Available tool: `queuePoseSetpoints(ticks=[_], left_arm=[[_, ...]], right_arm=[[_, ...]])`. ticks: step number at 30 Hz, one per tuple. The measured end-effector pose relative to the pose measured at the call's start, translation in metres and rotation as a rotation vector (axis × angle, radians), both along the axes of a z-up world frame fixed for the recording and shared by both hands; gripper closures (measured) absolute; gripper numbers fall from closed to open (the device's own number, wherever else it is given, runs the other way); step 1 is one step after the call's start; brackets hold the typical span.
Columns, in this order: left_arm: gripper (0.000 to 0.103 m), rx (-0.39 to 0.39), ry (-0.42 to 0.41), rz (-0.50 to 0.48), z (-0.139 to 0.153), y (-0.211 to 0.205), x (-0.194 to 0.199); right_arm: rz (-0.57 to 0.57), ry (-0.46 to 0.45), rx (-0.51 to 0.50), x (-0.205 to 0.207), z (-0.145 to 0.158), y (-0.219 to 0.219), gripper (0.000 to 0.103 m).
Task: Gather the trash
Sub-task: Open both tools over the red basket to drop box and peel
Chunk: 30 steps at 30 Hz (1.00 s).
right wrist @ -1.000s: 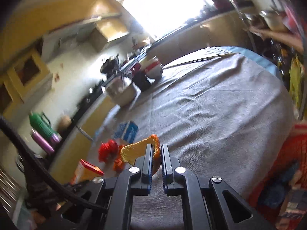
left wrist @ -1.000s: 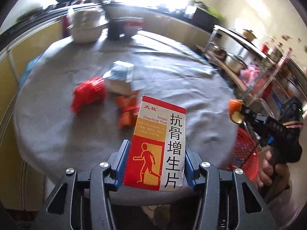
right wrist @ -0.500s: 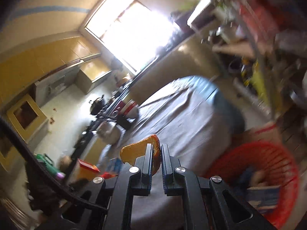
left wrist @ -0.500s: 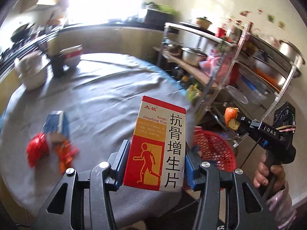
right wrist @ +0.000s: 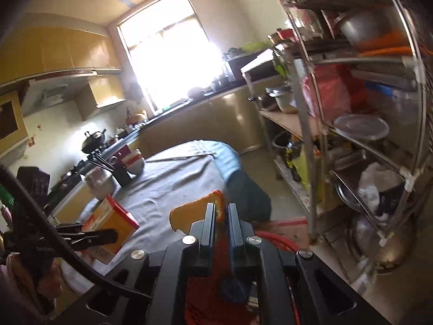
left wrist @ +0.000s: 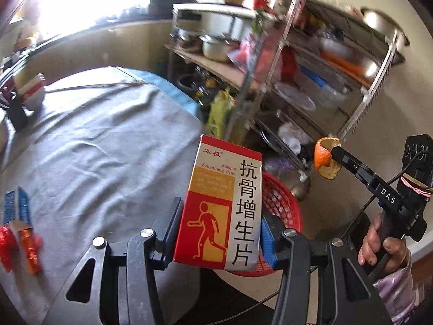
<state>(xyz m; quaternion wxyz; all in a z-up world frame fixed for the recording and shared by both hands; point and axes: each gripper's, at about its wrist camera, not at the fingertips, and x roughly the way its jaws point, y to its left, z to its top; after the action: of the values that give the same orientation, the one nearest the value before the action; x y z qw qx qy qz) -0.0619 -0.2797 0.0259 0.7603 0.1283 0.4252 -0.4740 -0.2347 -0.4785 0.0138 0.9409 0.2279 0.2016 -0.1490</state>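
Note:
My left gripper (left wrist: pixel 220 216) is shut on an upright red, yellow and white medicine box (left wrist: pixel 222 205), held past the right edge of the grey-clothed round table (left wrist: pixel 108 146) and in front of the red mesh basket (left wrist: pixel 284 203). The box also shows in the right wrist view (right wrist: pixel 108 227). My right gripper (right wrist: pixel 222 208) is shut on a piece of orange peel (right wrist: pixel 194 211) and hangs above the red basket (right wrist: pixel 276 239). From the left wrist view the peel (left wrist: pixel 324 159) sits at the tip of the right gripper (left wrist: pixel 337 153), above and right of the basket.
On the table's left edge lie a blue-and-white carton (left wrist: pixel 16 208), a red wrapper (left wrist: pixel 6 243) and an orange wrapper (left wrist: pixel 29 246). Bowls and a black holder (right wrist: pixel 121 173) stand at the table's far side. A metal shelf rack (left wrist: pixel 311 81) with pots stands close behind the basket.
Both grippers have swung right, away from the table and toward the basket and rack. The left still holds the box and the right still holds the peel, now over the basket.

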Motion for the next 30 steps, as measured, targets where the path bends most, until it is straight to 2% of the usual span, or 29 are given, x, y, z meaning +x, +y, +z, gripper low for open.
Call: queuePoseSetpoints(ticks=[7,11,14,20,24,30], left_arm=[[0.048,0.061,0.081,-0.103,-0.033,-0.037,-0.016],[0.038,0.096,0.111,-0.135,-0.049,-0.048,-0.019],[0.037,0.107,0.106,-0.122,-0.054,-0.046,-0.018],[0.036,0.089,0.117,-0.067,-0.052,-0.030,-0.004],[0.036,0.088,0.126,-0.018,-0.053,-0.011,0.005],[0.036,0.071,0.134,0.068,-0.054,0.030,0.017]], right_arm=[[-0.003,0.063,0.082,-0.009,-0.038,-0.011,0.091],[0.008,0.098,0.145,-0.005,-0.055,-0.018,0.090],[0.018,0.110,0.203,-0.003,-0.063,-0.025,0.088],[0.016,0.091,0.246,-0.002,-0.066,-0.030,0.084],[0.016,0.102,0.228,0.002,-0.063,-0.028,0.075],[0.007,0.080,0.199,0.003,-0.052,-0.021,0.069]])
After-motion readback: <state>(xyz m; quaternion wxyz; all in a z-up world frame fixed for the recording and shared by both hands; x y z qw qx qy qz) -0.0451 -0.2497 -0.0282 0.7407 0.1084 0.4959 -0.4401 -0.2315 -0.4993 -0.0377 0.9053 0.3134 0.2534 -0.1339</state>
